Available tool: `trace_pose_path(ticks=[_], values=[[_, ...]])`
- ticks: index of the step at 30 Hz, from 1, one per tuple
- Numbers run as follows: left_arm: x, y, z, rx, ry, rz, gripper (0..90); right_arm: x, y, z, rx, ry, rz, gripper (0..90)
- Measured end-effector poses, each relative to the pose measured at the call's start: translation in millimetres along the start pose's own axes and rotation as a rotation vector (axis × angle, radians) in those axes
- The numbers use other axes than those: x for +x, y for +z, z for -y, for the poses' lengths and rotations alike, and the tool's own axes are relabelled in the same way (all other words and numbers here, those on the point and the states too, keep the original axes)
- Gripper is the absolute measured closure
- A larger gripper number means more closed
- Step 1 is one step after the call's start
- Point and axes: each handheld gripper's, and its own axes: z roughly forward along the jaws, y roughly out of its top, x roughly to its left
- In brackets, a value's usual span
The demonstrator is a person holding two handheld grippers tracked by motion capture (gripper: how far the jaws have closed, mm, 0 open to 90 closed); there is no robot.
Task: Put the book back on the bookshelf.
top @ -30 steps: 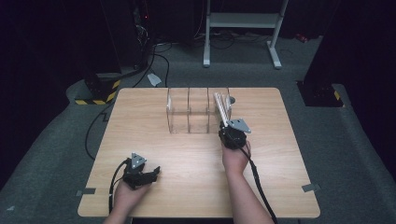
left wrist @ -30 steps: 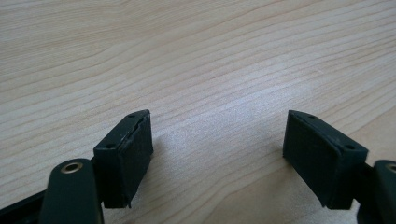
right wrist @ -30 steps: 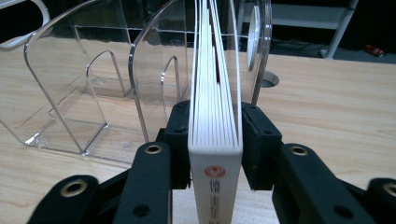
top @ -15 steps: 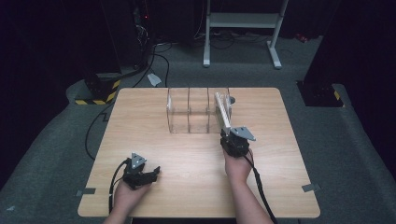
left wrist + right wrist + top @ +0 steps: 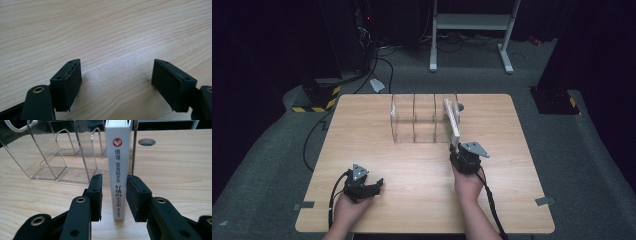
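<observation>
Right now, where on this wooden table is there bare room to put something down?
Bare wood lies between the left gripper and the clear plastic divider rack, and along the light wooden table's left side. It is crowded where the right gripper clamps the white book.

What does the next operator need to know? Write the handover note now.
Left gripper: open, empty, resting low on the table, near the front edge.
Right gripper: shut on the spine of the white book, which stands on edge.
Things: the clear rack sits mid-table; the book is partly out of its rightmost slot, and the other slots look empty.
Done: over the last second the book has slid out of the slot, toward the person.
Left: probably draw it fully clear and set it down.
</observation>
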Motion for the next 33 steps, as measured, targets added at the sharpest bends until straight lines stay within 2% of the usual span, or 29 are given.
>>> trace_pose_path(ticks=[3,11,14,23,28,33], values=[[0.0,0.0,0.0,0.0,0.0,0.0,24.2,-0.6,0.3,1.8,0.011,0.012,-0.008,68.9],[0.0,0.0,0.0,0.0,0.0,0.0,24.2,1.3,0.9,2.7,0.017,0.01,-0.004,69.4],[0.0,0.0,0.0,0.0,0.0,0.0,24.2,3.2,1.0,3.9,0.019,0.025,-0.008,69.6],[0.0,0.0,0.0,0.0,0.0,0.0,24.2,3.8,1.5,4.1,0.018,0.024,-0.018,68.5],[0.0,0.0,0.0,0.0,0.0,0.0,24.2,3.7,-0.6,3.8,0.019,0.009,-0.039,64.6],[-0.1,-0.3,0.0,0.002,0.002,0.001,24.4,2.1,-7.2,3.9,0.008,-0.003,-0.059,66.0]])
